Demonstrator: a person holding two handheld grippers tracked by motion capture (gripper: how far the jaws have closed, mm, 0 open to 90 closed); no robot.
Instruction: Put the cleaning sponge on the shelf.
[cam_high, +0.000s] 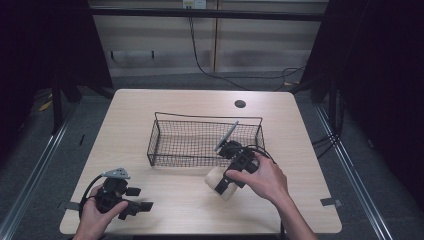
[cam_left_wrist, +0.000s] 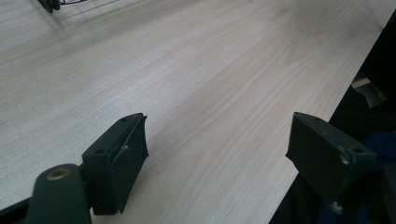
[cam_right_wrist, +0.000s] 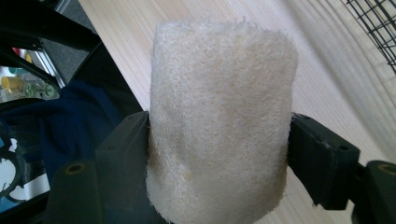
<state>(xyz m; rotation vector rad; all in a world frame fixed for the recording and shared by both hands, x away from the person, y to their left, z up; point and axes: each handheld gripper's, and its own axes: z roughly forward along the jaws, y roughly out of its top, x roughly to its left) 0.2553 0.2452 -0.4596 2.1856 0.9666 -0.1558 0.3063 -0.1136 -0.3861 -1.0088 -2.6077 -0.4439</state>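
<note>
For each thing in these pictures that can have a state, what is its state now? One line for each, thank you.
Left claw: open, holding nothing, low over the table near its front left corner.
Right claw: shut on the loofah sponge, in front of the basket.
Loofah sponge: gripped on both sides by the right claw.
Wire basket: upright on the table, nothing visible inside.
Table: bears the basket.

We list: rough, fibrous cream loofah (cam_right_wrist: 219, 121); smooth, matt pale wood table (cam_high: 150, 105); black wire-mesh metal basket (cam_high: 195, 142).
</note>
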